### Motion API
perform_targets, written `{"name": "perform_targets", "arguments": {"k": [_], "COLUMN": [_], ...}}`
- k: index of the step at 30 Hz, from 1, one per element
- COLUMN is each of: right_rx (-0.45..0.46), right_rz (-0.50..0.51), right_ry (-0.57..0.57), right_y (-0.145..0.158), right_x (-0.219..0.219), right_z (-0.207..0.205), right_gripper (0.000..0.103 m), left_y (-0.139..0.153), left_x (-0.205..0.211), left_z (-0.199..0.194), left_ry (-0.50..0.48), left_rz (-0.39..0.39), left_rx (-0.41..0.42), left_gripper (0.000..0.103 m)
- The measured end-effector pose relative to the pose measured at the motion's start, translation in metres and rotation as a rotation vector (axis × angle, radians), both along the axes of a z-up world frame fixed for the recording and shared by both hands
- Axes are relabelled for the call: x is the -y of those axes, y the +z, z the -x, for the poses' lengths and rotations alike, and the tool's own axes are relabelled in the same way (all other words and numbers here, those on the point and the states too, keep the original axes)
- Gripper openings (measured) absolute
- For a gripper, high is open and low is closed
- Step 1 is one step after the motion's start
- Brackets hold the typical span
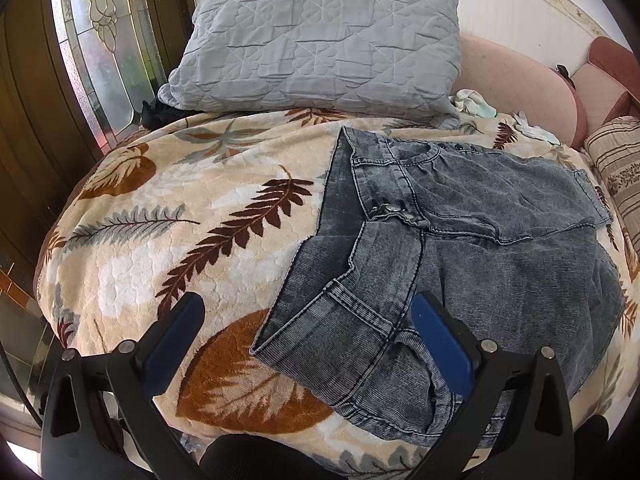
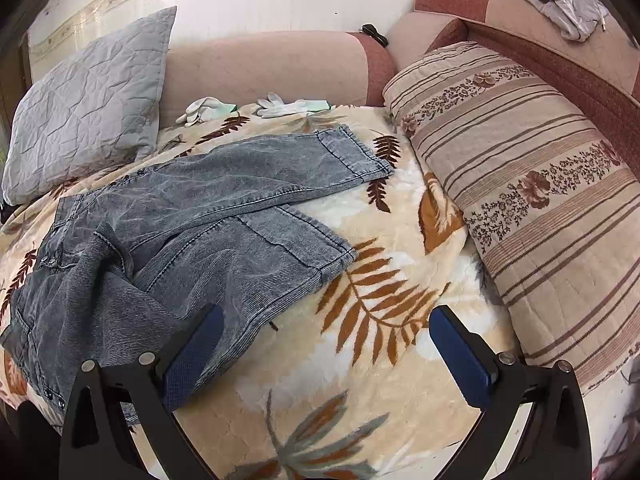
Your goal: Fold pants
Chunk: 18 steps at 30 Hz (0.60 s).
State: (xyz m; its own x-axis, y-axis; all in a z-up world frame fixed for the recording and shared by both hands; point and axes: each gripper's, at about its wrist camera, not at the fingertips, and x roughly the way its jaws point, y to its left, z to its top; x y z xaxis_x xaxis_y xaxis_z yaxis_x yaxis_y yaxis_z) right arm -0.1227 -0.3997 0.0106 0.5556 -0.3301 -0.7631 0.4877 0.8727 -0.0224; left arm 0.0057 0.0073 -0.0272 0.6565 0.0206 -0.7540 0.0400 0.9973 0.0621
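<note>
On the leaf-print blanket (image 1: 168,216) lie the grey acid-wash jeans (image 1: 460,248), unfolded, waistband toward the left side of the bed and both legs running to the right.

Left wrist view: shows the waistband, the open fly with its metal snap buttons (image 1: 394,209) and the window with leaded glass (image 1: 100,28). The left gripper (image 1: 308,316) hangs above the waistband corner with its jaws spread wide, holding nothing; one blue pad (image 1: 440,344) is over the denim, the other over bare blanket.

Right wrist view: shows the two leg hems (image 2: 320,248), the far leg crossing over the near one, and the striped floral pillow (image 2: 520,184) along the right edge. The right gripper (image 2: 326,332) is likewise spread wide and empty, near the lower leg.

No readable writing or brand appears in either view.

Surroundings: a quilted grey pillow (image 2: 88,100) at the head, white gloves (image 2: 292,106) beyond the jeans, a pink sofa back (image 2: 264,66) and a crumpled cloth (image 2: 560,4) on top of it.
</note>
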Motion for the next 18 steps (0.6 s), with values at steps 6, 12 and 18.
{"name": "perform_targets", "arguments": {"k": [6, 12, 18], "right_rx": [-0.004, -0.002, -0.004], "right_rz": [-0.004, -0.008, -0.016], "right_ry": [0.003, 0.004, 0.005], "right_y": [-0.0019, -0.0029, -0.0040], "right_x": [-0.0002, 0.0004, 0.0017], "right_z": [-0.0007, 0.0004, 0.0002], "right_gripper": [0.103, 0.103, 0.103], "left_y": [-0.0008, -0.0017, -0.0018], "left_x": [-0.0005, -0.0007, 0.0038], "left_z": [-0.0006, -0.0006, -0.0010], "left_ry": [0.001, -0.001, -0.007], "left_rz": [0.002, 0.001, -0.002], "left_rx": [-0.004, -0.002, -0.001], "left_gripper": [0.103, 0.103, 0.103]}}
